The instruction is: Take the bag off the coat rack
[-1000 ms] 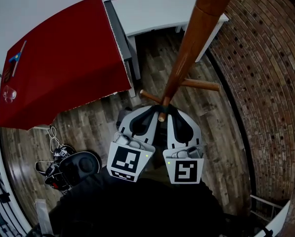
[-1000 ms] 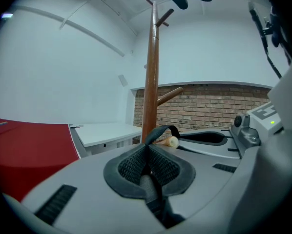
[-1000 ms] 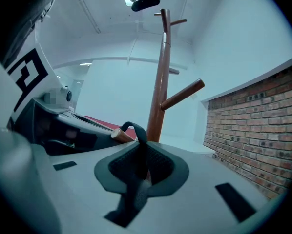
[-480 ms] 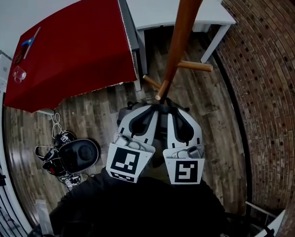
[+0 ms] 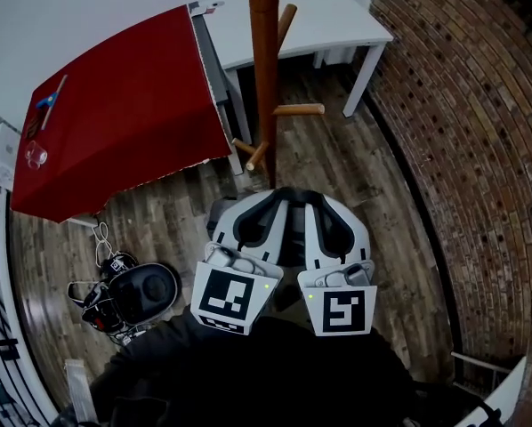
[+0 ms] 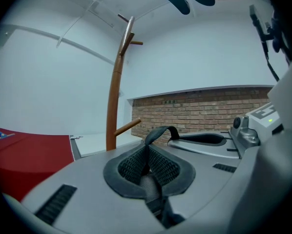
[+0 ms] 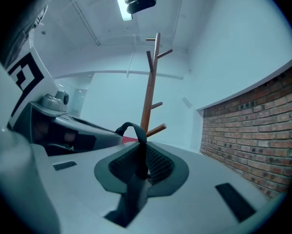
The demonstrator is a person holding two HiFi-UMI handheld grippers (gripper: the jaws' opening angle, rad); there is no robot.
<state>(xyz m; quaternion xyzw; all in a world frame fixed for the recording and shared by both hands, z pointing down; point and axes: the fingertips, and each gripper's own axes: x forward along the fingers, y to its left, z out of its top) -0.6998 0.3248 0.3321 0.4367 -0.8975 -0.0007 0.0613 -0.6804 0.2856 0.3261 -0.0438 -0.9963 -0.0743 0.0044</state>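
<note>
The brick wall (image 5: 479,149) curves down the right, rough and mortar-lined, and runs off the frame. The plank floor (image 5: 382,212) is dark, grainy wood. A red cloth drapes the nearer counter (image 5: 115,123). Behind it stands a plain white counter (image 5: 328,25), and both are cut off at the top. From where I stand the person shows only as dark clothing (image 5: 248,372) along the bottom edge.

The rack (image 5: 264,69) is a smooth, round wooden pole with short pegs, and its top is out of the head view. A second ago the strap hung looped over a low peg right above the tongs. Now it is off the peg, and the rack stands apart, further up the picture.

A round black case (image 5: 141,296) with tangled cables lies on the floor at the left, and I can't tell what it is.

The left tongs (image 6: 147,161) and right tongs (image 7: 138,162) are grey shells with black mesh pads, side by side, each with a black-and-white marker cube (image 5: 226,296). Both are pressed together, pinching the bag strap (image 6: 160,130), as before. The strap is flat, dark webbing that arches from one set of pads to the other. The bag's body is hidden beneath the tongs.

On the red cloth sit a small clear glass (image 5: 35,156) and a thin blue-ended tool (image 5: 48,100), too small to make out.
</note>
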